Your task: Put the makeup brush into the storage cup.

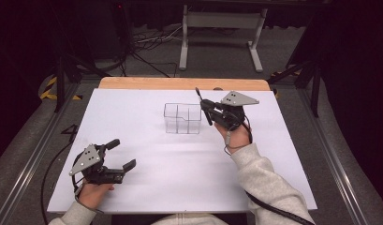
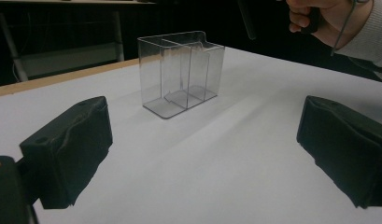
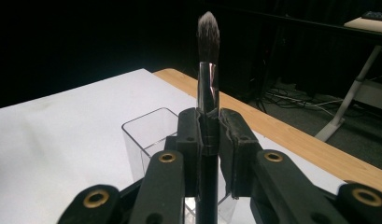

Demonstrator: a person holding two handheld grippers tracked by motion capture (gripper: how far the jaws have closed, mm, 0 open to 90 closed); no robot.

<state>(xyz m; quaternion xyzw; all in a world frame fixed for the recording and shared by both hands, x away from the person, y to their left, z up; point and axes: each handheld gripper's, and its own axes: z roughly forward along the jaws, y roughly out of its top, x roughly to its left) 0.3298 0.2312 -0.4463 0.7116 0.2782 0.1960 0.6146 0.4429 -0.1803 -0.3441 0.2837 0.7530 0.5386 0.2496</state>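
Observation:
A clear plastic organiser box (image 1: 182, 118) with compartments stands near the middle of the white table; it also shows as the clear box (image 2: 179, 72) ahead of my left jaws and as a clear box (image 3: 146, 140) just below my right jaws. My right gripper (image 1: 204, 108) is shut on a makeup brush (image 3: 208, 70), bristles up, held just right of the box and above the table. The brush (image 1: 202, 105) tilts slightly. My left gripper (image 1: 121, 154) rests open near the table's front left, nothing between its black pads (image 2: 67, 149).
The white sheet (image 1: 147, 178) covers the table, with a wooden edge (image 1: 180, 83) at the far side. Beyond it lie floor cables (image 1: 147, 42) and a white table frame (image 1: 222, 28). A metal rail (image 1: 30, 159) runs along the left.

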